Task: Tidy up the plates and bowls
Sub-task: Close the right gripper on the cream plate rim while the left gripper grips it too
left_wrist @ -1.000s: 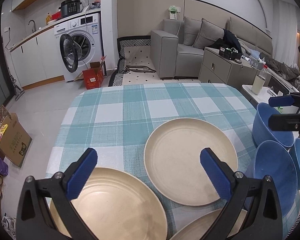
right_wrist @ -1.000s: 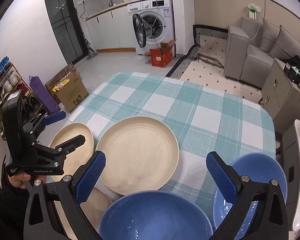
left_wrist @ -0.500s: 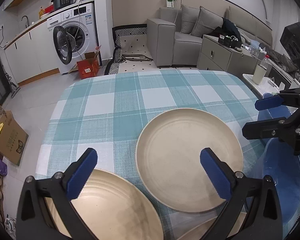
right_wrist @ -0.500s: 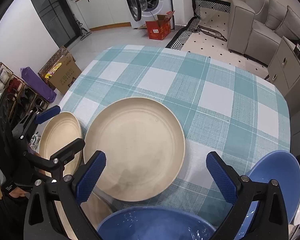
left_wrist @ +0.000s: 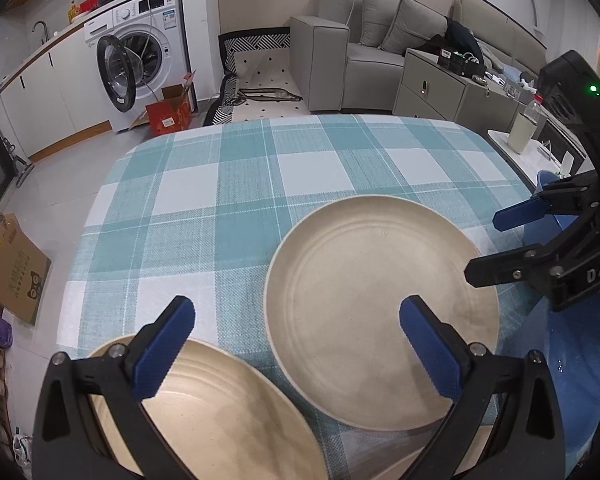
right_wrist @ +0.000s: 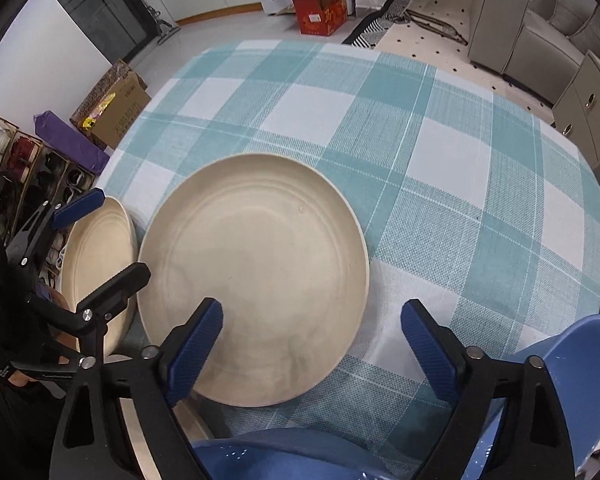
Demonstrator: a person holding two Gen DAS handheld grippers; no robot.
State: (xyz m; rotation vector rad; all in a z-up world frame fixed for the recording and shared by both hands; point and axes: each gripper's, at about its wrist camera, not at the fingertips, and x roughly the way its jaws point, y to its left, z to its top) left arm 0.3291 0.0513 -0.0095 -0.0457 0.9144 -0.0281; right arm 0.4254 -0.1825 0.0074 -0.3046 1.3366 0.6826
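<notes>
Left wrist view, left gripper [left_wrist: 296, 328]: jaws wide, holding nothing, hanging over the gap between two plates.
Left wrist view, plates: a large round beige plate [left_wrist: 380, 304] lies flat on the bench under a teal-and-white checked tablecloth [left_wrist: 236, 200]; a second round beige plate [left_wrist: 220, 412] sits nearer, at the left, and the rim of a third shows at the bottom edge.
Left wrist view, change: over the last second this camera has pushed forward and lower, and the right gripper [left_wrist: 496, 244] has swung in from the edge to reach over the large plate's right rim, jaws apart and empty.
Left wrist view, writing: "DAS" reads on the right gripper's body; the cardboard box on the floor carries print too small to read.
Right wrist view, right gripper [right_wrist: 312, 344]: jaws wide and empty, now over the large plate's near rim rather than over the glossy blue bowl [right_wrist: 284, 456] below it.
Right wrist view, bowls: a second blue bowl [right_wrist: 580, 392] stands at the right.
Right wrist view, meaning: both grippers closing on the plates suggests plate stacking is about to begin; nothing is gripped yet.
</notes>
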